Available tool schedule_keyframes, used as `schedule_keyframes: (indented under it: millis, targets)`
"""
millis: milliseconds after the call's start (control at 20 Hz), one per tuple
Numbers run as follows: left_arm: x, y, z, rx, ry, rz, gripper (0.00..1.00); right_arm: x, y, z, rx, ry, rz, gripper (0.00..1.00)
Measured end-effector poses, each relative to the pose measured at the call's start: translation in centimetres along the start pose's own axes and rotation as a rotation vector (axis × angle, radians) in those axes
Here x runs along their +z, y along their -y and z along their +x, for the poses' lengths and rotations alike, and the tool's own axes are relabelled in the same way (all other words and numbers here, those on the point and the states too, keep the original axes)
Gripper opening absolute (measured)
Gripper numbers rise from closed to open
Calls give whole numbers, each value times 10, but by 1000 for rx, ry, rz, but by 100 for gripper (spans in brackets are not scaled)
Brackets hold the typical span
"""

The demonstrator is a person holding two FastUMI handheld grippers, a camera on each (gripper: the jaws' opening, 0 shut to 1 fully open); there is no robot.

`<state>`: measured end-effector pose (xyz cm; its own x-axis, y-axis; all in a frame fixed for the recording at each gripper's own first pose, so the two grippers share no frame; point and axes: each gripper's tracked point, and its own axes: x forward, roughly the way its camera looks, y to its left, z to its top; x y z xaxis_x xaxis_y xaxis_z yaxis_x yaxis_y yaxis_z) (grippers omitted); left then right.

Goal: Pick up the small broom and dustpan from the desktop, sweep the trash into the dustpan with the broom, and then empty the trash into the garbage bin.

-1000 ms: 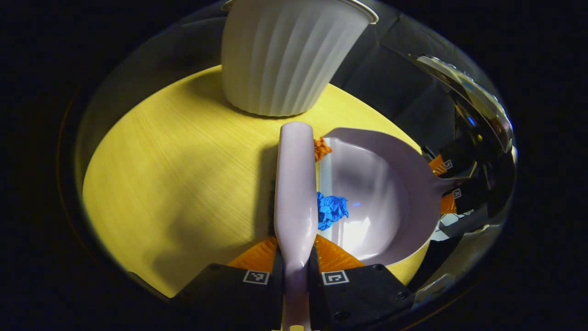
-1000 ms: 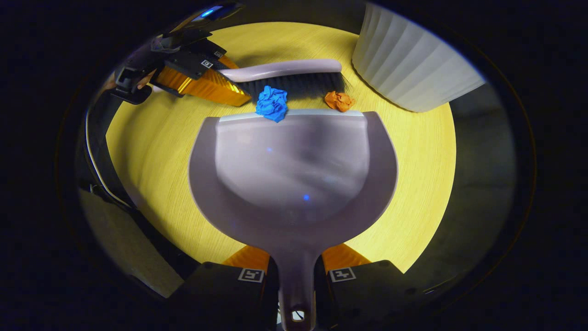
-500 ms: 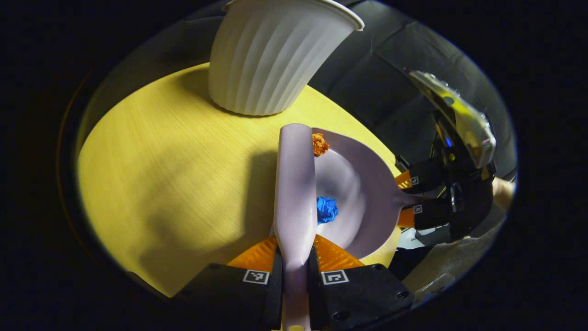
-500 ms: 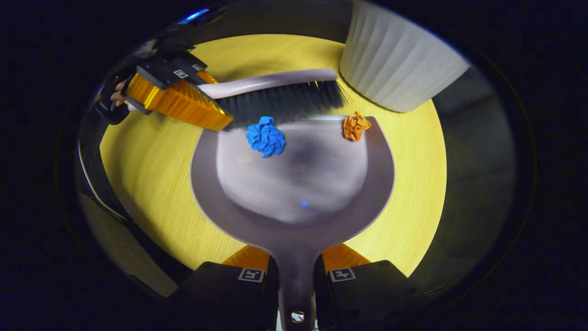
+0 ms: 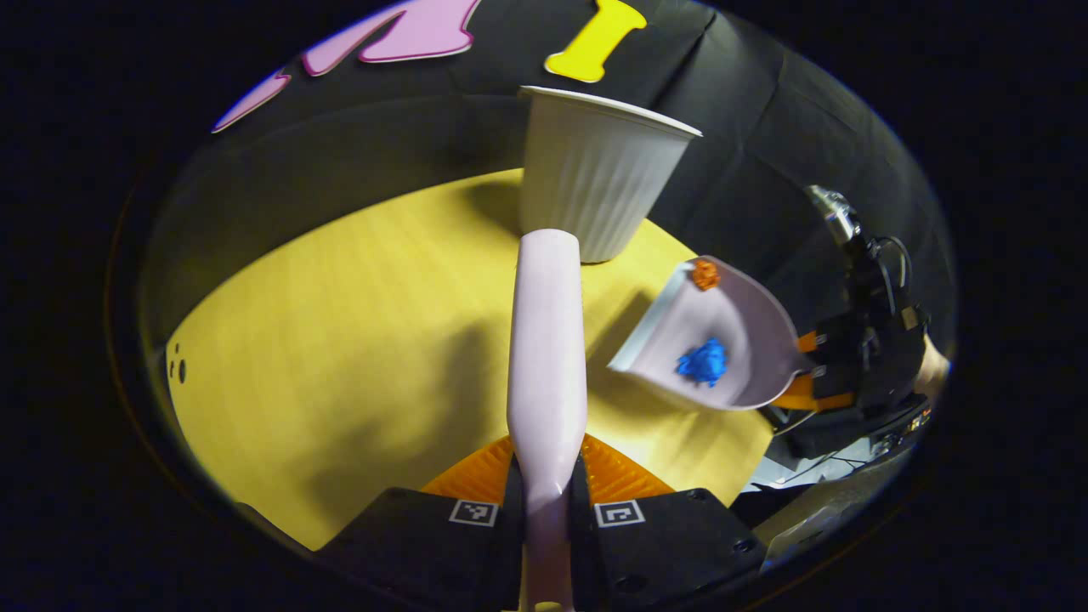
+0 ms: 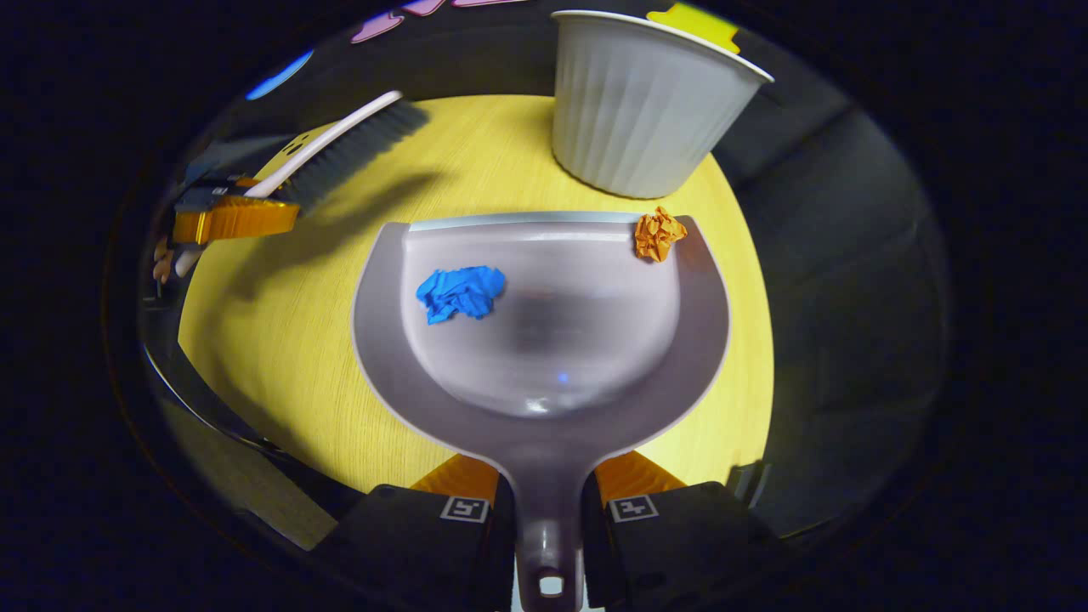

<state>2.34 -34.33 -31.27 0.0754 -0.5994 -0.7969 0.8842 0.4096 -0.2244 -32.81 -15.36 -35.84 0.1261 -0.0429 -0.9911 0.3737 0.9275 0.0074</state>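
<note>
My right gripper [image 6: 546, 484] is shut on the handle of the pale lilac dustpan [image 6: 544, 357]. The pan carries a blue paper ball [image 6: 459, 293] left of centre and an orange paper ball [image 6: 659, 235] at its front right corner. In the left gripper view the dustpan [image 5: 722, 340] hangs tilted above the table at the right, held by the right gripper [image 5: 807, 370]. My left gripper [image 5: 544, 476] is shut on the broom [image 5: 548, 340], whose lilac back runs straight ahead. The broom [image 6: 340, 149] with dark bristles is raised at the upper left, away from the pan.
A white ribbed garbage bin [image 6: 642, 119] stands on the yellow wooden table [image 6: 280, 340] just beyond the dustpan's front edge, its bin [image 5: 595, 183] ahead of the broom tip. Black cloth wall behind. A hand [image 5: 931, 365] holds the right gripper.
The dustpan has lifted off the table with both paper balls inside. The broom has swung up and left, away from the pan's lip. The blue ball slid deeper into the pan.
</note>
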Motion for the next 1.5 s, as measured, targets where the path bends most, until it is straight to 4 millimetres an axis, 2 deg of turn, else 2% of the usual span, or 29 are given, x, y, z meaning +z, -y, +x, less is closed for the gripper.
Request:
schedule_keyframes:
  millis: [150,350,400,600,750,950,1000,1100,1250,1300,1350,1400,1450,1500]
  targets:
    - [-17,-16,0,41,-41,-28,25,12,9,-34,-32,2,43,36]
    - [-51,-21,13,56,-88,-31,27,42,26,-89,-90,2,69,36]
    - [-58,-21,11,49,-96,-30,27,49,31,-96,-96,8,78,36]
    - [-89,-22,1,18,-114,-29,27,108,53,-127,-148,58,132,36]
    - [-105,-20,-5,0,-125,-27,27,147,66,-135,-185,76,157,36]
    - [-123,-26,-13,5,-133,-36,27,195,92,-126,-247,68,168,36]
    - [-126,-30,-15,17,-134,-32,27,206,99,-124,-264,60,155,41]
    - [-131,-39,-18,35,-133,-42,26,220,111,-124,-294,39,119,36]
    - [-137,-49,-23,54,-127,-85,27,247,128,-121,-381,28,43,36]
    - [-137,-53,-24,61,-124,-95,27,256,132,-119,-406,23,16,31]
    - [-139,-56,-25,69,-121,-108,27,258,133,-122,-420,11,-13,36]
    - [-140,-58,-26,71,-121,-123,27,262,134,-123,-433,-4,-45,31]
    - [-141,-60,-27,74,-120,-137,27,265,134,-123,-444,-22,-80,31]
    - [-143,-62,-27,77,-119,-146,27,270,135,-119,-455,-39,-116,36]
